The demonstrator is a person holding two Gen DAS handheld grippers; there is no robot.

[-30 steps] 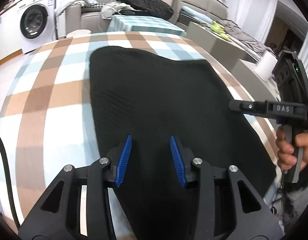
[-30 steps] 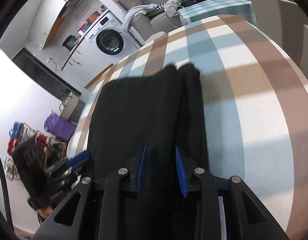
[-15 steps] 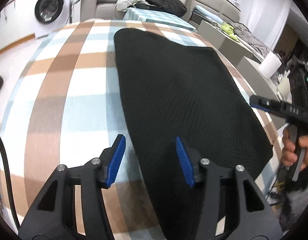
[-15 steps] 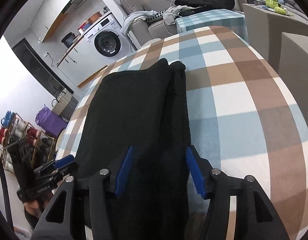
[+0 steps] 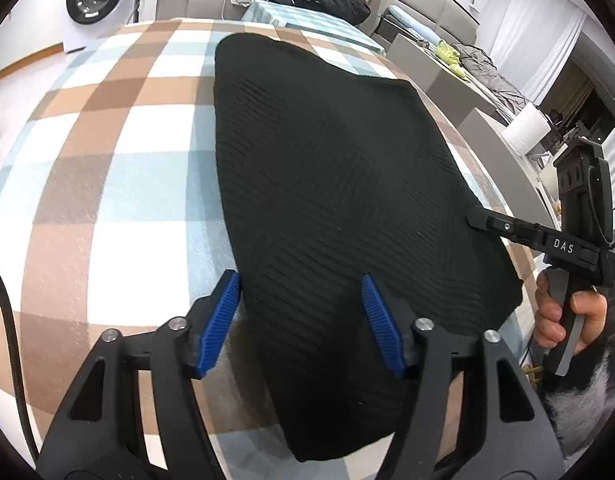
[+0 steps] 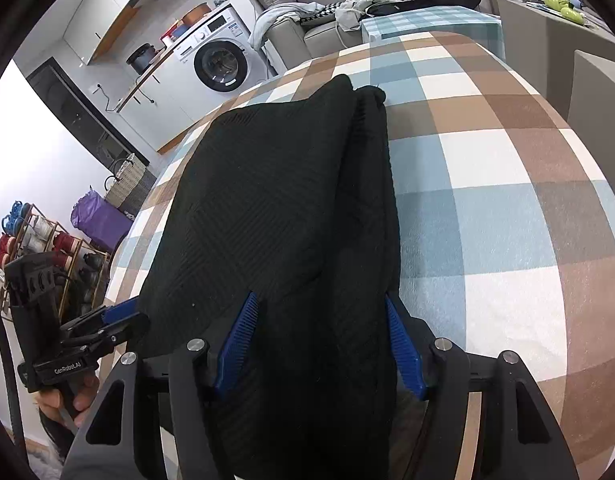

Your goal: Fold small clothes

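Grippers first: left gripper [image 5: 301, 320] has jaws spread wide over the near-left edge of the black knit garment [image 5: 339, 184], right gripper [image 6: 319, 344] also wide open w/ nothing pinched. Garment lies flat on the plaid tablecloth [image 5: 107, 184], looks folded once already imo, prob another fold or two left. Washing machine [image 6: 221, 64] way in back.

garment: black ribbed knit [image 6: 267, 208], lying flat on the checked tablecloth [image 6: 487, 184], with a folded strip running along its right edge

right gripper [image 6: 321, 344]: blue pads spread wide, sitting over the near end of the knit, nothing pinched

left gripper [image 6: 107, 322]: down at the lower left by the knit's left edge, can't really tell how far apart its tips are

background: washing machine [image 6: 219, 64] up top, shoe rack [image 6: 35, 240] on the far left
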